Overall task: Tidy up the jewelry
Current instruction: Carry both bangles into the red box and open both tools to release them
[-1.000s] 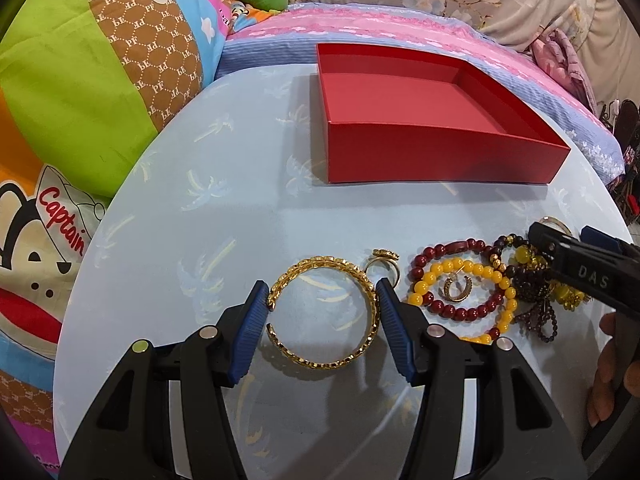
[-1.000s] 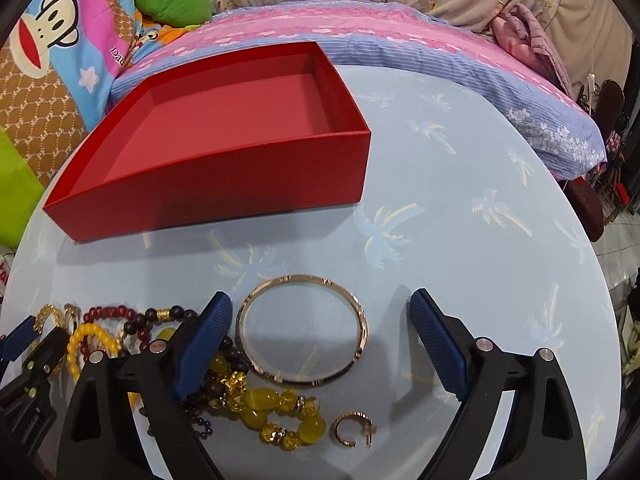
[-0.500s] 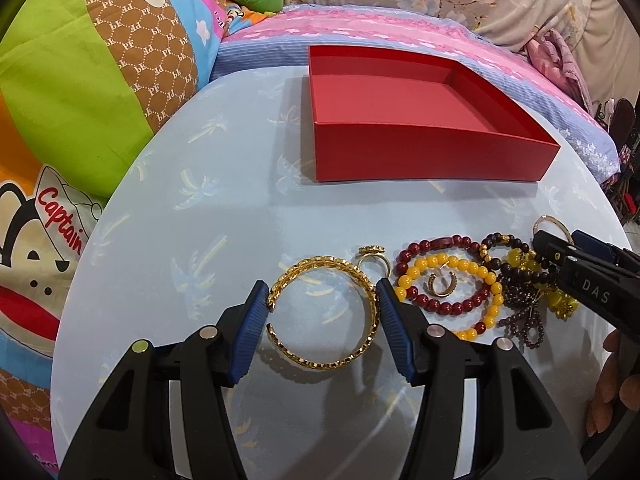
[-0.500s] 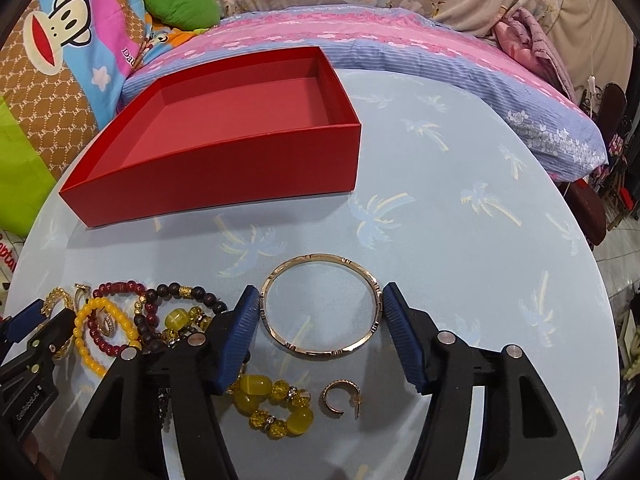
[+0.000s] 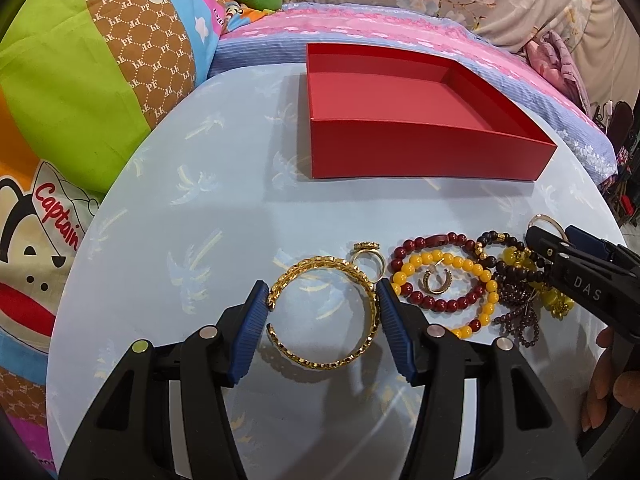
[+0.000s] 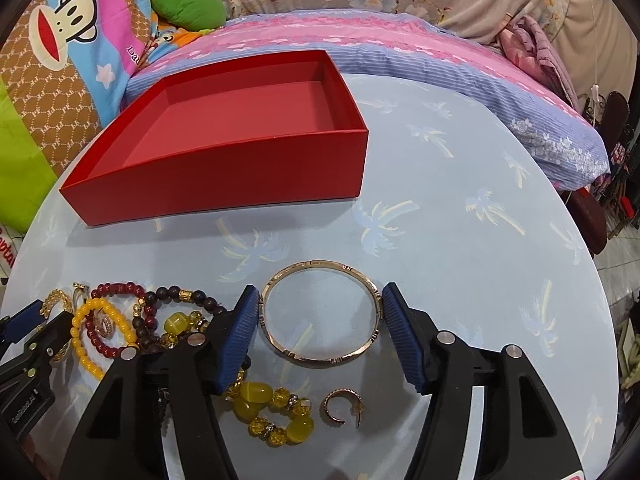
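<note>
My left gripper (image 5: 322,314) is shut on a gold chain-link open bangle (image 5: 326,312) and holds it just above the light blue table. My right gripper (image 6: 320,322) is shut on a thin rose-gold bangle (image 6: 320,316), also lifted a little. An empty red box (image 5: 404,120) stands at the back of the table; it also shows in the right wrist view (image 6: 224,136). To the right of the gold bangle lie a gold ring (image 5: 366,256), red and yellow bead bracelets (image 5: 444,280) and dark bead strands (image 5: 516,292).
A yellow stone bracelet (image 6: 272,408) and a gold hoop earring (image 6: 342,406) lie under my right gripper. A second hoop earring (image 5: 436,280) sits inside the bead bracelets. Colourful pillows (image 5: 80,80) and a pink-blue bed (image 6: 400,48) border the round table (image 6: 480,240).
Both grippers have risen and pulled back with their bangles. My right gripper closed from wide open onto the rose-gold bangle. The left stayed shut on the gold bangle.
</note>
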`<state>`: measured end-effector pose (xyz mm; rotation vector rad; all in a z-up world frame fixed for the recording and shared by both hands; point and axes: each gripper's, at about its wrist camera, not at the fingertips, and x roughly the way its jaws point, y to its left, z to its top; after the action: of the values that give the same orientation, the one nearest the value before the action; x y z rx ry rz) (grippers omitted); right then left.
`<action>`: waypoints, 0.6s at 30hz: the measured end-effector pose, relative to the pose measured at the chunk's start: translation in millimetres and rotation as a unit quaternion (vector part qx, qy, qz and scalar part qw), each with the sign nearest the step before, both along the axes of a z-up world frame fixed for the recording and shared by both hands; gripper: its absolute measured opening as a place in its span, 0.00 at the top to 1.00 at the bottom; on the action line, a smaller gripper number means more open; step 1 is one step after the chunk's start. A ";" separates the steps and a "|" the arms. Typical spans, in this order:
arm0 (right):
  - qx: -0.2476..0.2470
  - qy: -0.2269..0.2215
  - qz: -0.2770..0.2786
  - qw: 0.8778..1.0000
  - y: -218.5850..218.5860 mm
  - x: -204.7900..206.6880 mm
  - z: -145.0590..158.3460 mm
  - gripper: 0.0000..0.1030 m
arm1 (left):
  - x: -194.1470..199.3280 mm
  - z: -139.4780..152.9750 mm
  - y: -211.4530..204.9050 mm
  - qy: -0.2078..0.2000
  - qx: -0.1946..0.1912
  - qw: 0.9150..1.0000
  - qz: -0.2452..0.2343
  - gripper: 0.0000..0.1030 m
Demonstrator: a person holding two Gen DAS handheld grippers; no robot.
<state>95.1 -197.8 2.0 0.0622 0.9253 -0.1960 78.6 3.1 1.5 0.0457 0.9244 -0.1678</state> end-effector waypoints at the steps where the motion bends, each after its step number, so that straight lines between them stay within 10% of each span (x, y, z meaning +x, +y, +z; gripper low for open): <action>1: 0.004 0.000 0.000 1.000 -0.6 -0.2 0.6 0.41 | 0.0 0.6 -0.1 -0.001 0.000 1.000 0.000 0.49; 18: 0.047 -0.078 0.036 0.995 -4.3 51.2 93.1 0.41 | 75.9 85.4 -7.1 -0.070 -0.032 0.997 -0.021 0.49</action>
<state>146.3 -202.1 95.1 0.1301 0.7797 -0.0792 154.5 -4.0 87.0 0.0178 0.7778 -0.2289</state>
